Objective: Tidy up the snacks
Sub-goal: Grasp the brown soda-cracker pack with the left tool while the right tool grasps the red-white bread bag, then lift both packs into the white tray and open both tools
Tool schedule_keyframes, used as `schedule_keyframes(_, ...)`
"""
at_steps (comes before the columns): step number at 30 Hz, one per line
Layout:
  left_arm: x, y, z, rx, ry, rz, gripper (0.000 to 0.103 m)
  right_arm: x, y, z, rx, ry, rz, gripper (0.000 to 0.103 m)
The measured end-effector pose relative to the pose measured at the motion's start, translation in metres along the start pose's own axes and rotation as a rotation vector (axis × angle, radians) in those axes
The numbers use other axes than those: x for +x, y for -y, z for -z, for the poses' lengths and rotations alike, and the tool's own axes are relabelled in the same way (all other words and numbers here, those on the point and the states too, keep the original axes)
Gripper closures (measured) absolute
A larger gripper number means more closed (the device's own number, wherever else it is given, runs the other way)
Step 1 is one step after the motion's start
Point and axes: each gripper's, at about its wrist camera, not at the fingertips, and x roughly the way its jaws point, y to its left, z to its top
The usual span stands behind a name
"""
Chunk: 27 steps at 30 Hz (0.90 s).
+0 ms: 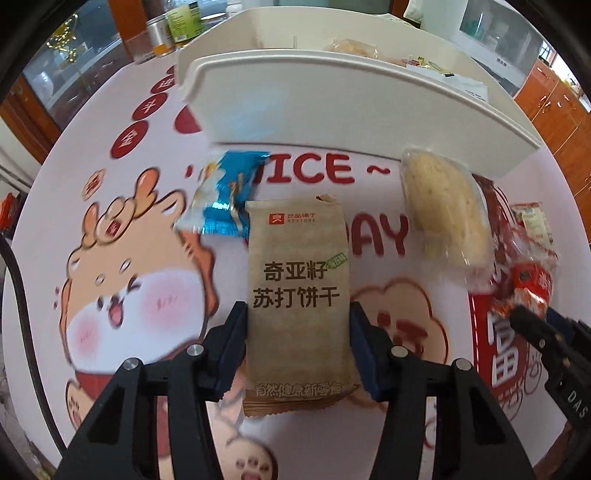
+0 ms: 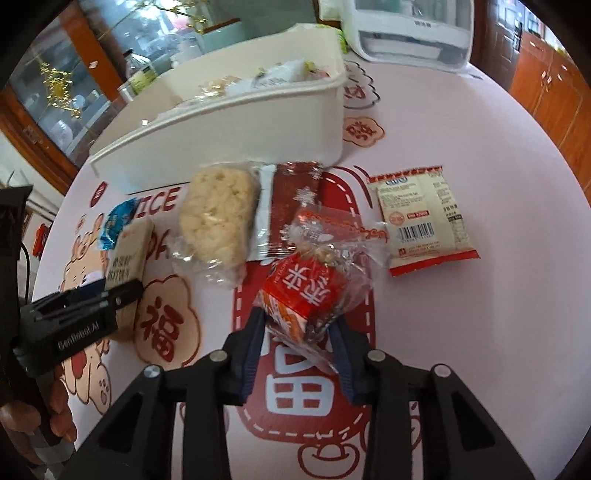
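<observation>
Looking halfway done: some snacks sit in the white bin [image 2: 258, 110], your left claw [image 1: 299, 325] pinches the cracker pack [image 1: 299, 280], right claw [image 2: 299, 332] pinches the red snack [image 2: 306, 291], several wait beside the bin.

A pink cartoon-printed cloth [image 1: 147, 206] covers the desk. Glass-fronted wooden cabinets [image 2: 55, 96] stand behind on the left, orange-brown wooden cupboards [image 2: 554, 81] on the right.

Beyond my claws I see the pink tablecloth [image 1: 155, 206] with its cartoon animal and red lettering, some tins and jars [image 1: 173, 29] at its far edge, a white appliance [image 2: 410, 33], a glass-fronted cabinet [image 2: 70, 92] and wooden cupboards [image 2: 546, 74].
</observation>
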Motion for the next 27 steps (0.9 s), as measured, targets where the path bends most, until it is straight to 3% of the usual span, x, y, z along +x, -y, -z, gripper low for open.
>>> schedule_keyframes(8, -0.049, 0.003, 0.018, 0.012, 0.067, 0.029, 0.051, -0.024, -0.015, 0.005, -0.048, 0.051, -0.052, 0.073)
schedule_keyframes(13, -0.089, 0.017, 0.014, 0.037, 0.123, 0.048, 0.051, -0.046, -0.018, 0.000, -0.053, 0.092, -0.087, 0.073)
schedule_keyframes(18, -0.121, 0.030, -0.003, 0.069, 0.181, 0.052, 0.051, -0.083, -0.026, -0.014, -0.075, 0.178, -0.122, 0.073)
schedule_keyframes(27, -0.184, 0.040, -0.069, 0.128, 0.324, 0.037, 0.051, -0.150, -0.041, -0.066, -0.157, 0.373, -0.109, 0.073)
